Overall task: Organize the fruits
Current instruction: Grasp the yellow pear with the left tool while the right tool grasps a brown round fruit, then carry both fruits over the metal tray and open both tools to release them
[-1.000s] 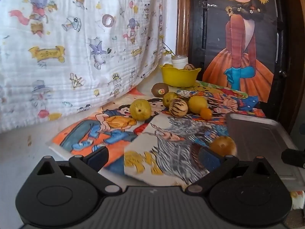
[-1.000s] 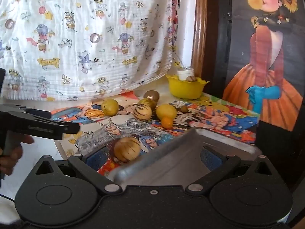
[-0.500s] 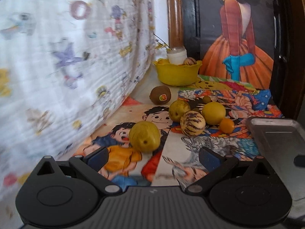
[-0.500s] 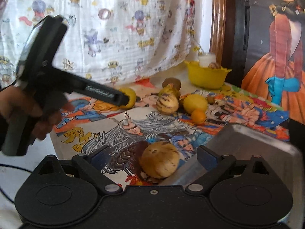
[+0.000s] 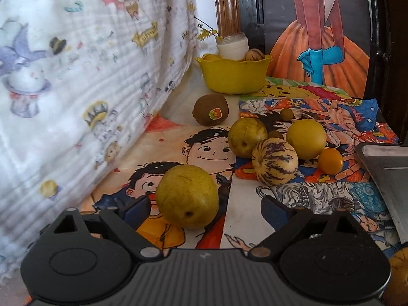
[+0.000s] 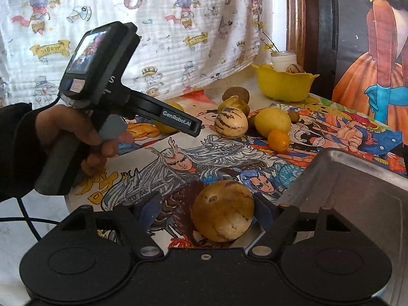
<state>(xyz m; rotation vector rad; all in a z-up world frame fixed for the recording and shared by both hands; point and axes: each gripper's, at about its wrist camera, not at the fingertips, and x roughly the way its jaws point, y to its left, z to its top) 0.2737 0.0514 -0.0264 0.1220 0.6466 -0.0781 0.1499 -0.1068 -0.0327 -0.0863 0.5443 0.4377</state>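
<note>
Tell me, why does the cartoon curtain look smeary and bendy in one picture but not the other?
Left wrist view: the cartoon cloth near the left edge is smeared and soft, while the green-yellow fruit up close is sharp; the fisheye lens curves the edges. Right wrist view: the cloth prints are crisp, the metal tray shows a pale sheen, and the corners go dark.

A: Where does the bowl (image 5: 233,76) stand?
B: At the back of the bench (image 5: 183,94). The kiwi (image 5: 210,110) lies before it, the fruit cluster (image 5: 276,150) nearer, and the tray (image 5: 390,176) to the right.
</note>
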